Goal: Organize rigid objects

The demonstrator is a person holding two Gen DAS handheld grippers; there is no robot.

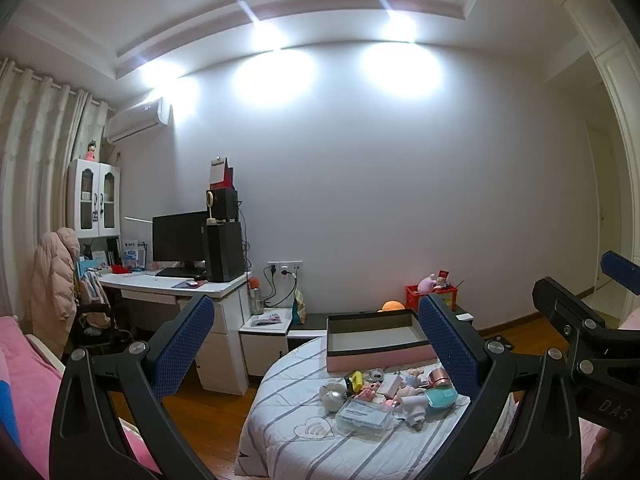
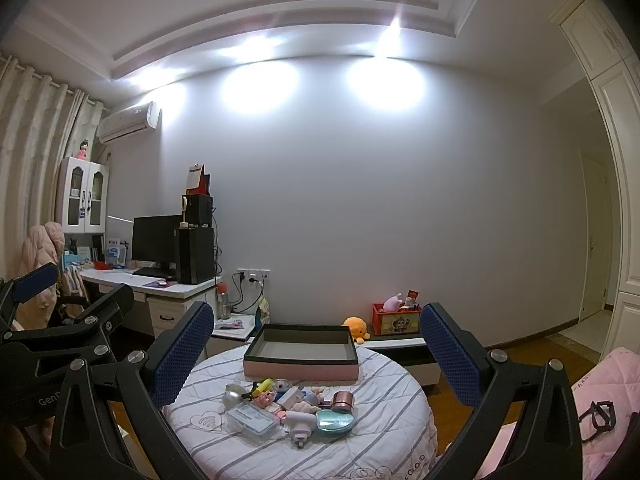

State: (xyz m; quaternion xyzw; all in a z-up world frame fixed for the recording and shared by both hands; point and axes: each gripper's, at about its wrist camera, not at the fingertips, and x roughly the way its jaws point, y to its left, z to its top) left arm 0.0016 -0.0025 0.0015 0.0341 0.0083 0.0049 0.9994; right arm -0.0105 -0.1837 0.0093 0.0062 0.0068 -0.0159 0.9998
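A pile of small rigid objects (image 2: 288, 404) lies on a round table with a striped white cloth (image 2: 360, 448); it holds a clear plastic case (image 2: 252, 420), a teal oval case (image 2: 335, 420), a rose-gold jar (image 2: 344, 400) and a silver ball (image 2: 234, 396). The pile also shows in the left wrist view (image 1: 384, 396). Behind it stands an empty pink box with a dark rim (image 2: 301, 354), also in the left wrist view (image 1: 376, 340). My left gripper (image 1: 320, 344) and my right gripper (image 2: 316, 350) are both open and empty, held back from the table.
A white desk (image 1: 172, 286) with a monitor and a black tower stands at the left, with a chair and a pink coat. A low bench behind the table bears a red crate (image 2: 396, 318) and an orange plush. Pink bedding (image 2: 600, 392) lies at the right.
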